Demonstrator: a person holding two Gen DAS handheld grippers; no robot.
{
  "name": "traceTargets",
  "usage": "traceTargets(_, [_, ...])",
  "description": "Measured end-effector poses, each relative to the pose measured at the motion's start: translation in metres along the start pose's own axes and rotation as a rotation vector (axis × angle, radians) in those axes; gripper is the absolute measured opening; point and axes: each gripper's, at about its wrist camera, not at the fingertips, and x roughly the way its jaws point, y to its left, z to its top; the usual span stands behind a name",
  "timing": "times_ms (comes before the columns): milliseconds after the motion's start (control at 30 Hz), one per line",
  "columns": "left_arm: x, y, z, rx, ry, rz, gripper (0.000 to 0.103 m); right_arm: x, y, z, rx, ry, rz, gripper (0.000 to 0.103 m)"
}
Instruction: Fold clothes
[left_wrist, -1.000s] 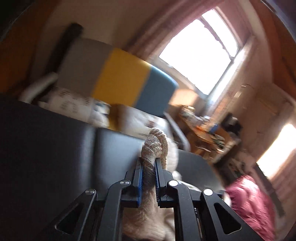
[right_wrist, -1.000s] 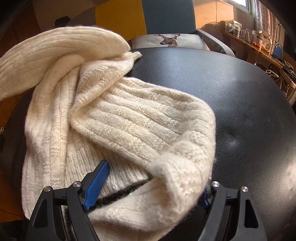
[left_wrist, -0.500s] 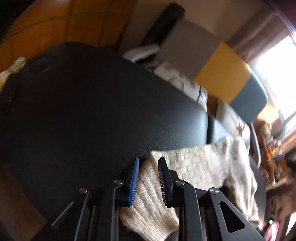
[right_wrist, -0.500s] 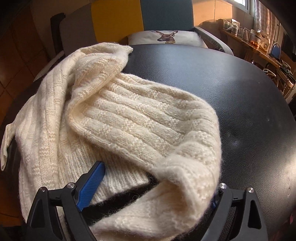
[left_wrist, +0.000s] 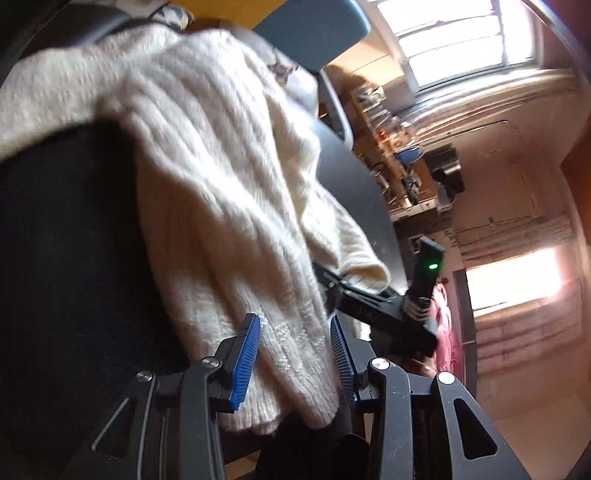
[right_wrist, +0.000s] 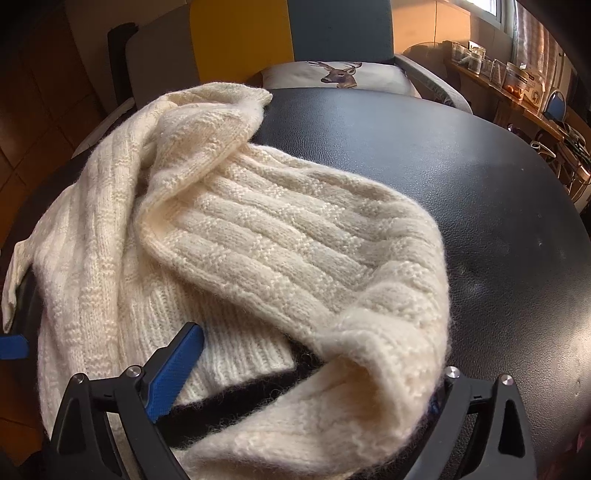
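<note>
1. Cream knitted sweater (right_wrist: 258, 236) lying bunched on a black padded table (right_wrist: 461, 177), toward its left half, with one part trailing over the left edge.
2. Left gripper (left_wrist: 295, 354) with blue pads spread apart, a hanging fold of the sweater (left_wrist: 229, 206) between them and not pinched.
3. Right gripper (right_wrist: 306, 373) with jaws wide apart, a thick rolled edge of knit resting between them; only the left blue pad (right_wrist: 173, 373) plainly visible, the other hidden behind the wool.
4. Seen from the left wrist: the right gripper (left_wrist: 369, 299) just beside the near corner of the sweater, a green light on its body.
5. Beyond the table: a chair with grey, yellow and blue back (right_wrist: 240, 40), and a deer-print cushion (right_wrist: 336, 74) on its seat.
6. Cluttered wooden shelf (right_wrist: 517, 85) along the right wall under a bright window (left_wrist: 461, 37).
</note>
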Motion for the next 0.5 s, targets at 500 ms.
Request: traceTargets(500, [-0.017, 0.01, 0.008, -0.082, -0.149, -0.032, 0.005, -0.007, -0.012, 0.018, 0.017, 0.0, 0.059, 0.086])
